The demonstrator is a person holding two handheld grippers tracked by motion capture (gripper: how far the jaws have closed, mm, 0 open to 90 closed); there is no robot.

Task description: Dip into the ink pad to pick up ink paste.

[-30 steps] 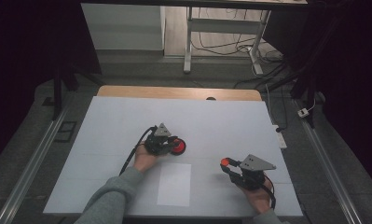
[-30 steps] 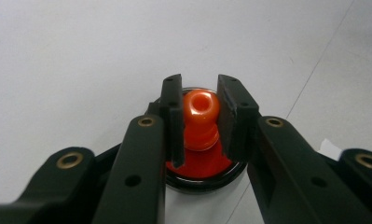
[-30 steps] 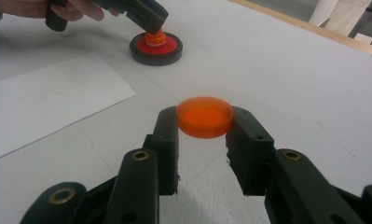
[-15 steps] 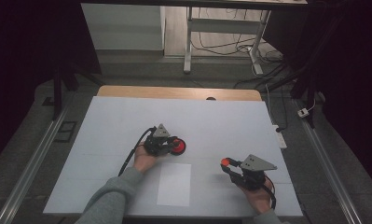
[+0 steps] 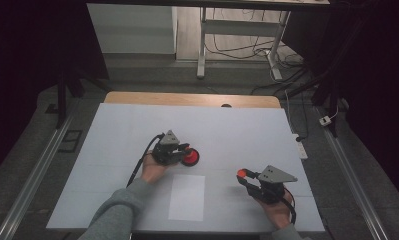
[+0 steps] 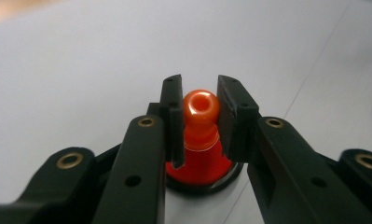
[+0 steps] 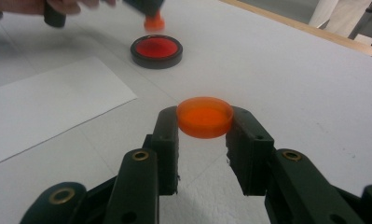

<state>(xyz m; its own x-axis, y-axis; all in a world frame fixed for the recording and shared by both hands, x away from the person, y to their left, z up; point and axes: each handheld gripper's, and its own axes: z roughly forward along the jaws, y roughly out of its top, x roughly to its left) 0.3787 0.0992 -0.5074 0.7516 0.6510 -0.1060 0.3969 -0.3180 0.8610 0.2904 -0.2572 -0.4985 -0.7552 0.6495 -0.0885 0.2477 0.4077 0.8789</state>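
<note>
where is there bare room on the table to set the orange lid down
Bare white table spreads behind and left of the left gripper, and across the far right half above the right gripper, which holds the orange lid. The near middle is taken by the paper sheet. It is crowded around the red ink pad, with the stamp over it.

Dim room, bright evenly lit table, blurred near jaws, soft shadows

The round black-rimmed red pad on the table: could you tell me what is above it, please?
An orange knobbed stamp, held by the left hand-held gripper, is over the round black-rimmed red pad. The stamp's underside is hidden.
</note>
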